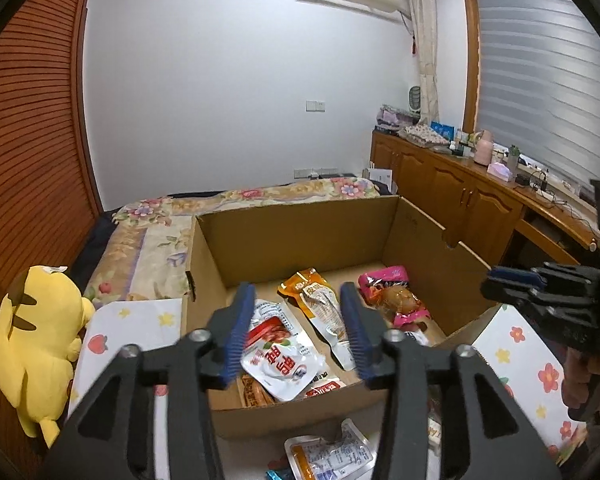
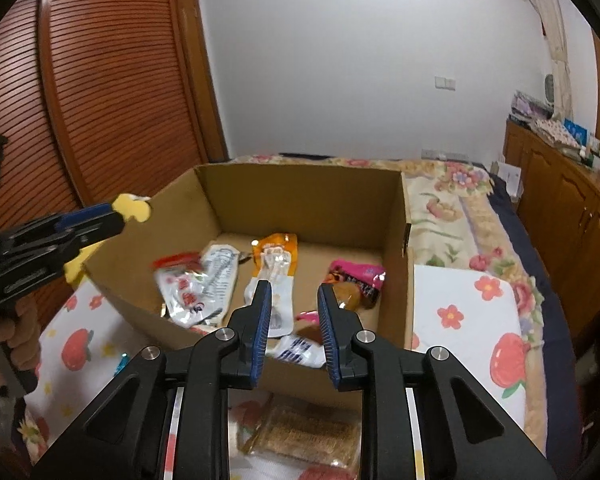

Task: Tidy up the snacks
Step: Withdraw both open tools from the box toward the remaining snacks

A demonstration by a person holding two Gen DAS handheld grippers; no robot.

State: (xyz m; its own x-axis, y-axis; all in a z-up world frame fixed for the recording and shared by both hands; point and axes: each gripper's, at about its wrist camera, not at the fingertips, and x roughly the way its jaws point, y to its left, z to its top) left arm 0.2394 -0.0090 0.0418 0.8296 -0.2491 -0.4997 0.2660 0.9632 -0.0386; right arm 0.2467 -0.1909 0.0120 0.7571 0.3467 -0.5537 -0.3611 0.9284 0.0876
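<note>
An open cardboard box [image 1: 292,236] [image 2: 300,196] sits on a flower-print cloth. Inside lie a red-and-white pouch [image 1: 278,354] [image 2: 188,292], an orange-and-white packet [image 1: 320,304] [image 2: 274,272], a pink-wrapped snack [image 1: 396,296] [image 2: 356,278] and a blue-and-white packet [image 2: 300,350]. My left gripper [image 1: 300,336] is open and empty above the box's near edge. My right gripper [image 2: 294,334] is open and empty above the box's near edge. Outside the box, a white-and-orange packet [image 1: 328,456] lies in front of it, and a clear pack of brown biscuits [image 2: 304,436] lies below my right gripper.
A yellow plush toy [image 1: 36,344] sits left of the box. The flower-print cloth [image 2: 464,320] spreads on both sides. A floral bedspread [image 2: 448,204] lies behind the box. Wooden cabinets [image 1: 460,196] with clutter stand at the right, a slatted wardrobe [image 2: 100,80] at the left.
</note>
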